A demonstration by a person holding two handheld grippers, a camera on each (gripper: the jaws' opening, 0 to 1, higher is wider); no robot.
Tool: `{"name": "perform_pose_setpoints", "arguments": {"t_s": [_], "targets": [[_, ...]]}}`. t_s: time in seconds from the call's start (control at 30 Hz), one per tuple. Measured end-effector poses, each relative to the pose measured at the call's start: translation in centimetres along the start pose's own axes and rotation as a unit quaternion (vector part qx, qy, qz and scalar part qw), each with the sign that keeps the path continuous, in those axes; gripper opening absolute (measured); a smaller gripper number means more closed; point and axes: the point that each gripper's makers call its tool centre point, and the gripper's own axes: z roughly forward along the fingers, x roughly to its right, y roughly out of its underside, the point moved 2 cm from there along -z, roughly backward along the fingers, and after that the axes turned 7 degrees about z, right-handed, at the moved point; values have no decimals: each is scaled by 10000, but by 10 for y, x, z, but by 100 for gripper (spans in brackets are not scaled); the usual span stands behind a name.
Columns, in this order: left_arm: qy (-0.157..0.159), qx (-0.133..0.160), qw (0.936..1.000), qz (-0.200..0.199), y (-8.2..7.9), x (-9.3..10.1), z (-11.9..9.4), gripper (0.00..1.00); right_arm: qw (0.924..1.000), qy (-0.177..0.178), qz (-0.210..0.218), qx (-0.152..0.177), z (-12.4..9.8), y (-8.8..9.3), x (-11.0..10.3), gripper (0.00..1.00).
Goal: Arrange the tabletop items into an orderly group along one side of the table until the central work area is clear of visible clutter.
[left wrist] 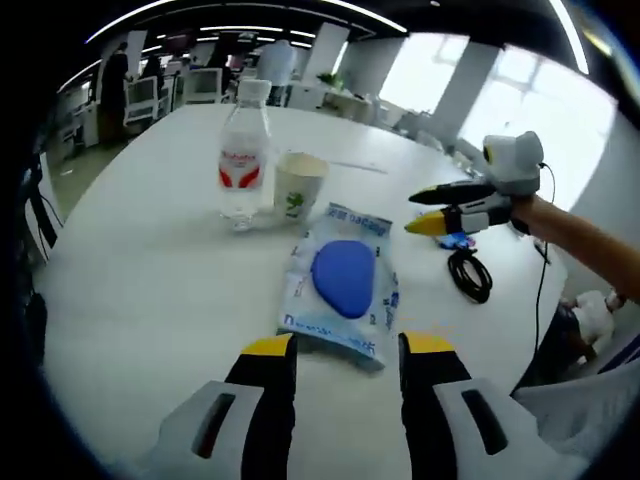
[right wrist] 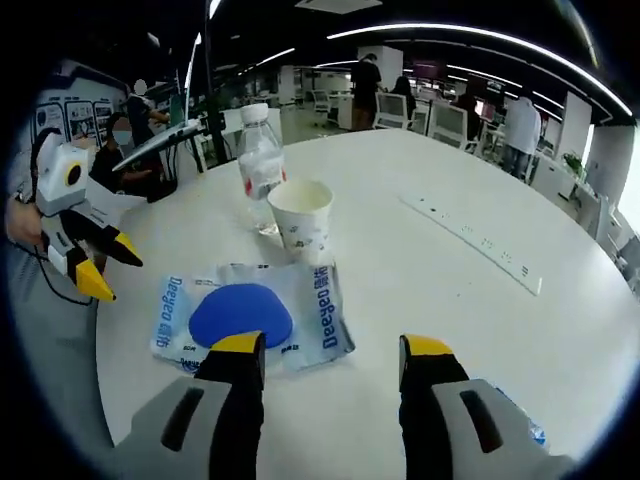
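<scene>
A clear plastic packet holding a blue oval pad (left wrist: 342, 280) (right wrist: 250, 312) lies flat on the white round table (left wrist: 150, 300) (right wrist: 450, 300). Just behind it stand a paper cup (left wrist: 298, 185) (right wrist: 302, 220) and a clear water bottle with a red label (left wrist: 243, 150) (right wrist: 260, 165), side by side. My left gripper (left wrist: 348, 345) (right wrist: 115, 268) is open, its jaws just short of the packet's near edge. My right gripper (right wrist: 332, 345) (left wrist: 415, 212) is open too, hovering at the packet's other side with nothing between its fingers.
A coiled black cable (left wrist: 470, 272) and a small blue item (left wrist: 460, 240) lie near the table edge under the right gripper. A long white power strip (right wrist: 470, 240) runs across the table. A blue-printed wrapper (right wrist: 515, 410) sits by my right jaw. Chairs and people stand beyond the table.
</scene>
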Motion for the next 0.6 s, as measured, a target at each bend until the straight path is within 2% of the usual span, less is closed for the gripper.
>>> {"name": "perform_pose_setpoints", "arguments": {"t_s": [0.3, 0.5, 0.6], "targets": [[144, -412, 9990, 37, 18, 9, 9, 29, 9998, -51, -120, -124, 6, 1, 1, 45], [235, -504, 9984, -80, 19, 14, 19, 26, 9998, -46, -83, -153, 12, 2, 10, 43], [254, -493, 9984, -83, 19, 18, 21, 25, 9997, -80, 25, -210, 18, 5, 14, 38]]}}
